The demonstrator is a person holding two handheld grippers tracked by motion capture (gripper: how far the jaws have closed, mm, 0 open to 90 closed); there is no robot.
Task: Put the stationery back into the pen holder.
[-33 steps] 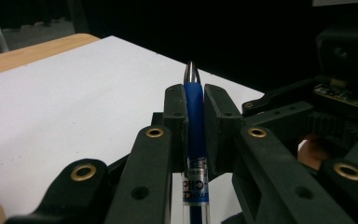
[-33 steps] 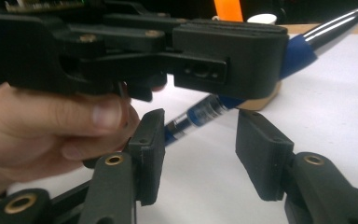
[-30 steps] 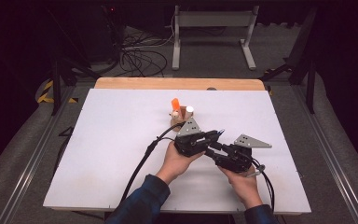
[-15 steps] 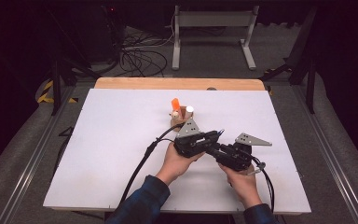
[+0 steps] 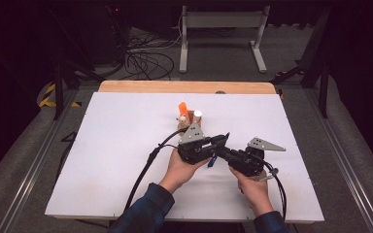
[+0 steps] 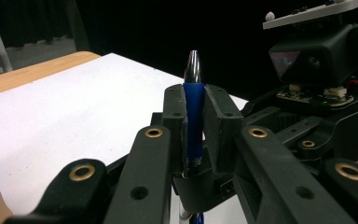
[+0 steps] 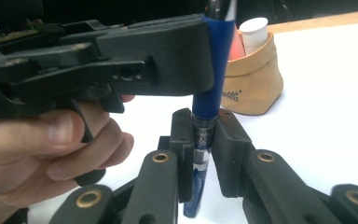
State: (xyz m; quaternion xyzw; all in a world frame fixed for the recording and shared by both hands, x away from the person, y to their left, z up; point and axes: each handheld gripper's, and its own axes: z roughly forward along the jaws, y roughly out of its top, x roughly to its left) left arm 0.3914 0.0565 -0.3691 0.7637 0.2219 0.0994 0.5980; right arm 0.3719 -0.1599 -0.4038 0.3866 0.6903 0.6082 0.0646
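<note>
**Both tongs clamp one blue pen above the bench**

The left tongs [image 5: 218, 142] and the right tongs [image 5: 222, 154] meet over the white-topped bench [image 5: 116, 155], a little toward its near edge and right of its middle. Between them is a slim blue plastic pen with a silver metal tip [image 5: 214, 158], held clear of the bench top.

In the left gripper view the left tongs [image 6: 195, 126] are narrow, their two black pads pressed flat against the blue barrel of the pen [image 6: 194, 121]. The silver tip stands up above the pads, and the barrel runs down between the black jaw arms. The body of the right tongs' tool fills the upper right of that view.

In the right gripper view the right tongs [image 7: 201, 154] have just been closing, and now their pads squeeze the lower part of the pen [image 7: 210, 93], on its clear section with printed lettering. Higher up the same barrel, the left tongs [image 7: 205, 51] hold the blue section from the side, with the person's left hand [image 7: 51, 149] wrapped around that tool's handle. The pen stands nearly upright in this view.

Behind the pen, toward the far edge of the bench, sits a small tan pouch-shaped holder [image 7: 251, 79] with a white cylinder [image 7: 254, 32] poking out of it. In the high view the holder [image 5: 187, 119] also carries an orange piece [image 5: 182, 108], and it stands just beyond the left tongs' grey plate, apart from the pen.
</note>
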